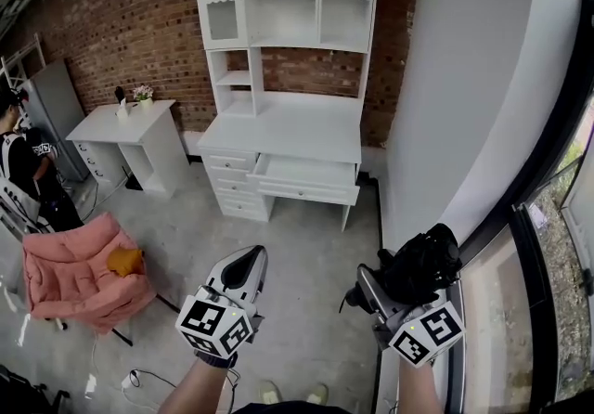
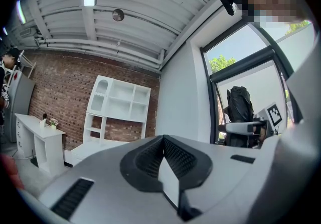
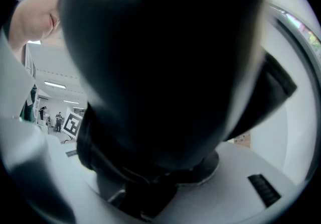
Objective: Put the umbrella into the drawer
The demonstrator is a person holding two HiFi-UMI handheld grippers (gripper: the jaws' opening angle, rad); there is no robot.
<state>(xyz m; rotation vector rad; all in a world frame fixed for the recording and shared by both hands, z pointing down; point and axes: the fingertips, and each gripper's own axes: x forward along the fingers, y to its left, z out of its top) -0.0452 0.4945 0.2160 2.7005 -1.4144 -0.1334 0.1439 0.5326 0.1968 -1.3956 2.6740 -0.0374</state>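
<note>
The right gripper has its jaws clamped on a folded black umbrella, whose dark fabric fills almost all of the right gripper view. The left gripper has its jaws closed together with nothing between them.

In the head view the two grippers sit side by side low in the frame, each with its marker cube toward the person. The umbrella is bunched above the right one, next to a white wall and a dark-framed window.

Ahead, across a grey floor, a white desk with a shelf unit stands against a brick wall. Its drawer is pulled open, well apart from the umbrella.

To the left are a pink armchair and a smaller white desk with a small pot of flowers. A person stands at the frame's left edge.
</note>
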